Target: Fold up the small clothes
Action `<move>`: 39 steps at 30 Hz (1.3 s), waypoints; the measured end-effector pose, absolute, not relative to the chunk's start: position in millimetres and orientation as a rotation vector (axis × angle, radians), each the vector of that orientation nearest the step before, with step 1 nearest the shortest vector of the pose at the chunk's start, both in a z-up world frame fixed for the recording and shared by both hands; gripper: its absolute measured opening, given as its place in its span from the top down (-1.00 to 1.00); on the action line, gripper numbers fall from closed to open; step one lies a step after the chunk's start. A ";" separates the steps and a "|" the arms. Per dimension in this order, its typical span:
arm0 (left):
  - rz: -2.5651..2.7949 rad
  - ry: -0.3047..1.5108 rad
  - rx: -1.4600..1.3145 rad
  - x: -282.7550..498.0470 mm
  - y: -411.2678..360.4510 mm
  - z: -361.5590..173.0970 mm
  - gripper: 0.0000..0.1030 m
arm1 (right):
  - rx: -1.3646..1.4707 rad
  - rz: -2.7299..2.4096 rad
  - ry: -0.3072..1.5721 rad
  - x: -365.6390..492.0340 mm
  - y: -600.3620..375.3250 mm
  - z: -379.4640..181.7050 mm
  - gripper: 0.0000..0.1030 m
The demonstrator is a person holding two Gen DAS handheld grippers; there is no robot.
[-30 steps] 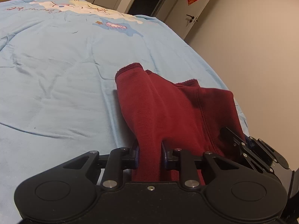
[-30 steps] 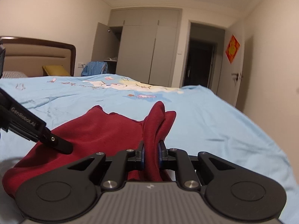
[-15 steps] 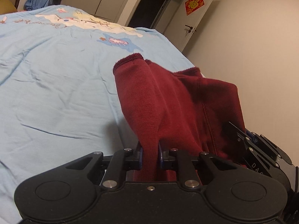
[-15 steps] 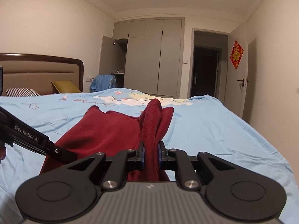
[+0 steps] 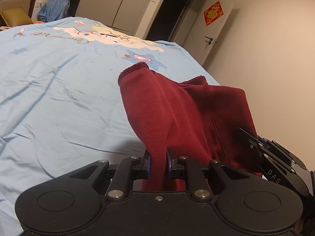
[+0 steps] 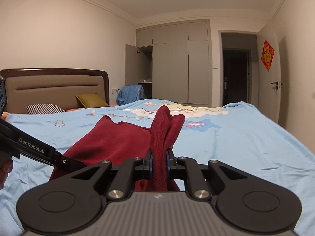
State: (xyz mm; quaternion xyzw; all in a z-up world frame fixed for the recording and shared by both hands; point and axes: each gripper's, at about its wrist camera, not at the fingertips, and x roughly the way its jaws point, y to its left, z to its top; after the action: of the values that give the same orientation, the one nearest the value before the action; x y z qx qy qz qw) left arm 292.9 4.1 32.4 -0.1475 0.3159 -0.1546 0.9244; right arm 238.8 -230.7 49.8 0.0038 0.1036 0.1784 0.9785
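Jaws of both grippers are pinching folds of one dark red garment [image 5: 177, 114], held up over the bed [image 5: 49, 102]. On the garment's left side, the left gripper [image 5: 158, 162] clamps a bunched, ribbed stretch of cloth between its blue pads, a hemmed end standing up beyond them. Toward the garment's right side, the right gripper [image 6: 159, 162] clamps another ridge of the same red knit (its tip pokes upward past the fingers). Between the two grips the cloth sags in a broad sheet above the pale blue bedcover [image 6: 246, 137]. Beyond the garment stand a headboard [image 6: 55, 86], pillows and grey wardrobes [image 6: 177, 63].
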 end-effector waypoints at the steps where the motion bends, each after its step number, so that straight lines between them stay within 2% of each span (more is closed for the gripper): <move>1: -0.307 0.648 -0.296 293.4 8.9 34.3 0.69 | 0.024 0.371 0.215 243.5 -228.3 49.5 0.72; 11: -0.214 0.669 -0.312 315.3 56.6 30.3 0.69 | 0.057 0.419 0.282 295.0 -198.0 41.2 0.72; 23: -0.122 0.737 -0.340 347.7 78.3 -26.5 0.62 | -0.038 0.367 0.396 346.1 -161.7 -4.9 0.68; 26: -0.116 0.738 -0.364 347.2 84.0 -34.2 0.53 | -0.058 0.340 0.418 352.0 -162.4 -16.0 0.57; 28: -0.111 0.742 -0.369 349.3 84.8 -39.2 0.46 | -0.061 0.319 0.434 353.2 -164.2 -24.3 0.37; 37: -0.070 0.711 -0.292 344.8 73.1 -34.9 0.25 | -0.039 0.276 0.450 353.4 -172.7 -36.4 -0.18; 39: -0.060 0.708 -0.279 342.2 72.0 -31.1 0.15 | -0.036 0.268 0.444 350.5 -175.8 -34.1 -0.27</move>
State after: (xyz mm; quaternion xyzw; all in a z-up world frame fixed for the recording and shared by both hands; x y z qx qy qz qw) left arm 342.2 72.0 -31.1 -0.1361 0.3455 -0.0291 0.9280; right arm 350.5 -175.8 -34.1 -0.0178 0.2197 0.1325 0.9664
